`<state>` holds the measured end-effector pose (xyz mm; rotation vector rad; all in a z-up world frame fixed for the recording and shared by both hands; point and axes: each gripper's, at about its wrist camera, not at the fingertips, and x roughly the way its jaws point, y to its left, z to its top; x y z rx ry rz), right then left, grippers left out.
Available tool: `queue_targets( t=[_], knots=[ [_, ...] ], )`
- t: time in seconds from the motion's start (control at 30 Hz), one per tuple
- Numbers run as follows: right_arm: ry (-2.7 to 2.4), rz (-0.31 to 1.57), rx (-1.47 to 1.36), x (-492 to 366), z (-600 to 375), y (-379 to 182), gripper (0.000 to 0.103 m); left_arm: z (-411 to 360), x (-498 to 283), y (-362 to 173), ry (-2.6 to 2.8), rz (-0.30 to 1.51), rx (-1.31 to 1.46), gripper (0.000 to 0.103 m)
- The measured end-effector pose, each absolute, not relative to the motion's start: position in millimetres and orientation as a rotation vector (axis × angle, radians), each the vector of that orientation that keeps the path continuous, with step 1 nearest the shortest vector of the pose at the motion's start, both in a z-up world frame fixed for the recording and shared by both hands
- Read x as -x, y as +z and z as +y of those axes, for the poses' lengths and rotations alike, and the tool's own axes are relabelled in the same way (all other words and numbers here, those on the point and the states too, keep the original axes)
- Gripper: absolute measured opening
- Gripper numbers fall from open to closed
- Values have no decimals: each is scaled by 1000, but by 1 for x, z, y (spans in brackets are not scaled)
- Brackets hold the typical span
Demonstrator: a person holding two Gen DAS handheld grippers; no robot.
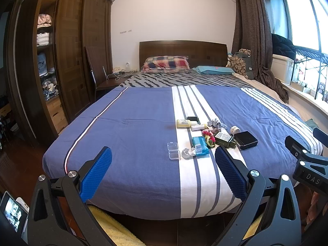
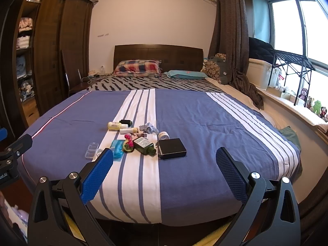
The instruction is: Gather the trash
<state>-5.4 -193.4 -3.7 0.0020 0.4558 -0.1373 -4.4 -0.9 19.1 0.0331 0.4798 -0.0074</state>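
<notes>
On the bed point(image 2: 205, 123), the likeliest trash is the crumpled grey-blue wrapper point(image 2: 148, 127), just beyond the green bottle point(image 2: 144, 145) in a cluster with a black box point(image 2: 172, 148), small bottles and clear plastic cases point(image 1: 173, 150). I judge the wrapper light, soft and crushable, best pinched across its bunched middle; the bottle would be stiffer and slicker, and better taken across its flat sides. Both the left tool point(image 1: 163, 171) and right tool point(image 2: 164, 171) are spread wide and empty, short of the cluster at the bed's foot, the wrapper ahead of both.
</notes>
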Motion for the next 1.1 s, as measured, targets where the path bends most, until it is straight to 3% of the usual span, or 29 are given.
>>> queue_targets(
  t=[0.53,1.1],
  knots=[
    [-137,475,0,-1,-194,-10,100,3,-2,19,-7,490,-38,95],
    [-170,601,-19,-42,-214,-59,100,0,-48,-37,14,614,-69,95]
  ],
)
